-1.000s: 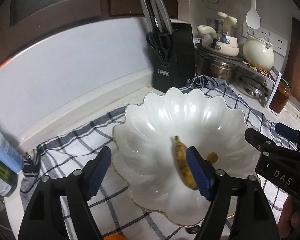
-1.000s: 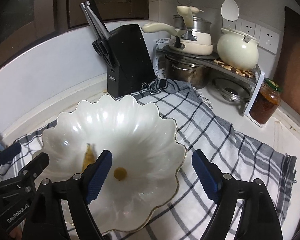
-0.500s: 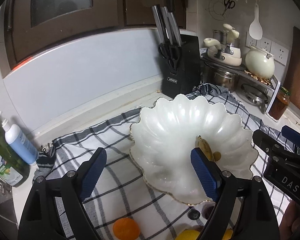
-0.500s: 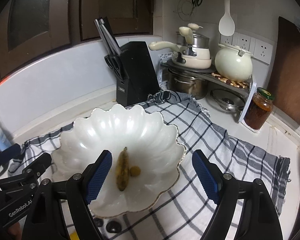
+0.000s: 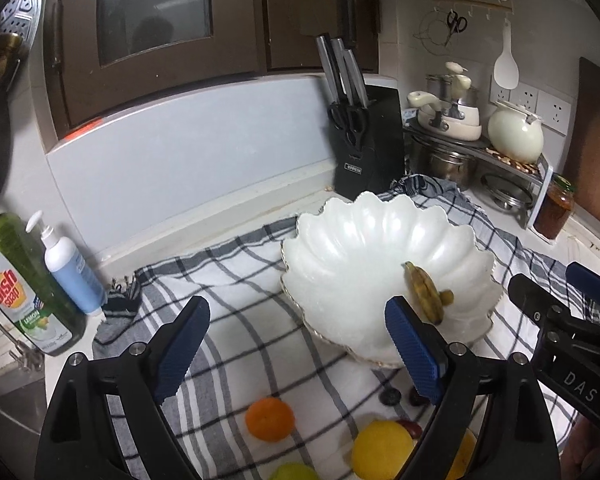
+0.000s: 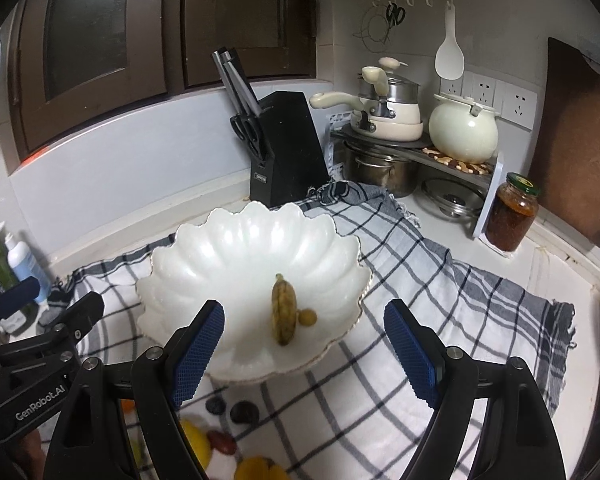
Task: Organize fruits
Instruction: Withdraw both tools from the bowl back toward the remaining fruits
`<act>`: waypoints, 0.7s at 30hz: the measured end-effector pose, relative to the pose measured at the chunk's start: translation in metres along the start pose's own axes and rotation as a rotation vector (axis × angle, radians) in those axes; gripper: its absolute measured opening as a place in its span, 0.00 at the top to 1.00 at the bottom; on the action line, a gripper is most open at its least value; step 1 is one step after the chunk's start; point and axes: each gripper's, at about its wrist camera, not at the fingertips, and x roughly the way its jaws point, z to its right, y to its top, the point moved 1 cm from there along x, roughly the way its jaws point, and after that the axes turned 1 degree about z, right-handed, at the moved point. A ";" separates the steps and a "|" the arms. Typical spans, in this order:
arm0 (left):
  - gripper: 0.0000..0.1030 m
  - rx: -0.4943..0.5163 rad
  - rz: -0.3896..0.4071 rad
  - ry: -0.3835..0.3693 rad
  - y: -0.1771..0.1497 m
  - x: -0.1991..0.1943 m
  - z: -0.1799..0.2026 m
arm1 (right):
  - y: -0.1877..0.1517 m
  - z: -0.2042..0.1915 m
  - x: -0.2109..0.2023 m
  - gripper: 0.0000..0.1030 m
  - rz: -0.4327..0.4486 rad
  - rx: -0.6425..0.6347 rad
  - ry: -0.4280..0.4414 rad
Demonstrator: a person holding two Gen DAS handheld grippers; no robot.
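A white scalloped bowl [image 5: 364, 248] [image 6: 244, 248] stands on a checked cloth. In it lie a small spotted banana [image 5: 422, 294] [image 6: 283, 308] and a small green grape [image 5: 446, 297] [image 6: 307, 317]. On the cloth in front of the bowl lie an orange [image 5: 270, 418], a lemon [image 5: 382, 456] [image 6: 196, 442], a green fruit [image 5: 294, 472], a yellow fruit [image 6: 258, 468] and dark plums [image 6: 244, 412] [image 5: 390, 397]. My left gripper [image 5: 296, 348] is open and empty, above the cloth left of the bowl. My right gripper [image 6: 304, 356] is open and empty, over the bowl's near rim.
A black knife block [image 6: 288, 148] stands behind the bowl. A rack with pots and a cream kettle [image 6: 462, 128] is at the back right, with a jar [image 6: 510, 212] beside it. Dish soap [image 5: 18, 284] and a pump bottle [image 5: 74, 268] stand at the left.
Both grippers have pulled back and up from the bowl. The banana and grape stay in the bowl. The loose fruits on the cloth have come into view.
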 end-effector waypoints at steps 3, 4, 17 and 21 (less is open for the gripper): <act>0.13 0.007 0.000 -0.004 -0.007 -0.007 0.004 | -0.008 0.003 -0.008 0.19 -0.005 0.001 0.007; 0.13 0.007 -0.003 -0.009 -0.009 -0.009 0.004 | -0.011 0.004 -0.011 0.19 -0.004 -0.001 0.007; 0.12 0.003 -0.036 -0.019 -0.047 -0.035 0.010 | -0.046 0.007 -0.032 0.20 -0.028 -0.046 0.019; 0.12 0.001 -0.044 -0.037 -0.060 -0.042 0.015 | -0.057 0.011 -0.040 0.20 -0.032 -0.049 0.017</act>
